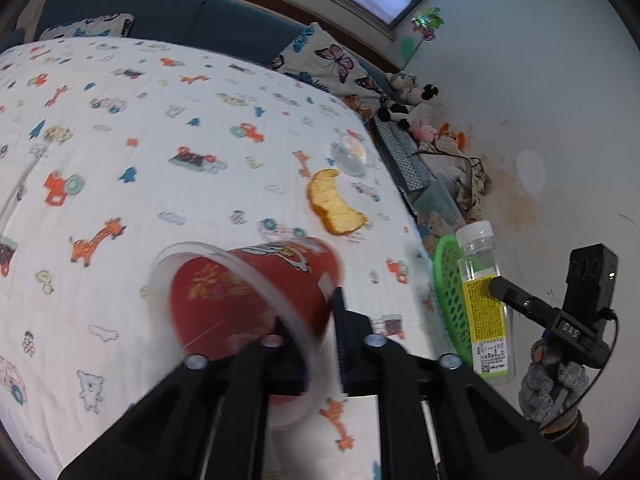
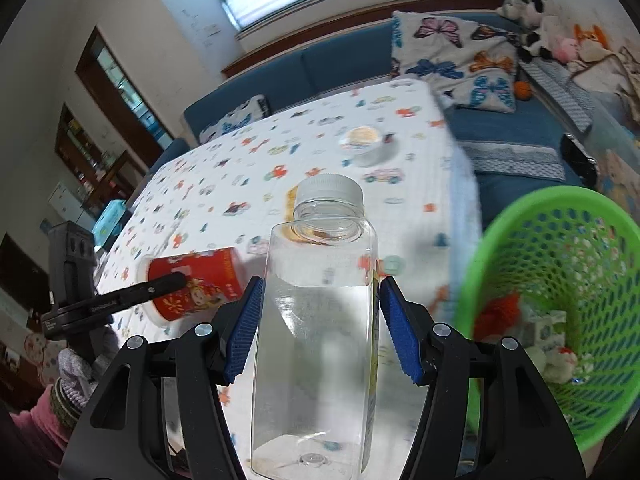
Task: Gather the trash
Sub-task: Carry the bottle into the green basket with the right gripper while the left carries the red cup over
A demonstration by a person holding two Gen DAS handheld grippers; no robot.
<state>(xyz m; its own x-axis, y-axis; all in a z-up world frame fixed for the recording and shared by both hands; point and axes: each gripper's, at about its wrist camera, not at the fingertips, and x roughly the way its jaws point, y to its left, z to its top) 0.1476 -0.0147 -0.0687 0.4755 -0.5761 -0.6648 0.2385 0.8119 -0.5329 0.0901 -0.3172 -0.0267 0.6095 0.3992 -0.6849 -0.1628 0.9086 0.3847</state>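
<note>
clear bottle (image 2: pixel 316 320), white cap, yellow label, upright, pinched between the right gripper (image 2: pixel 320 316) pads just left of the green basket (image 2: pixel 600 380); the basket holds crumpled wrappers and something orange; left of the bottle, the left gripper (image 1: pixel 320 320) clamps the rim of a tipped red cup (image 1: pixel 244 292) on the tablecloth (image 1: pixel 160 140)

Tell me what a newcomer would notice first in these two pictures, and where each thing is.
First, the clear plastic bottle with a white cap, clamped between the blue pads of the right tool, beside the green mesh basket that already holds scraps. Next, the red paper cup held by the left tool over the cartoon-print tablecloth, with a bitten bread slice lying beyond it.
</note>
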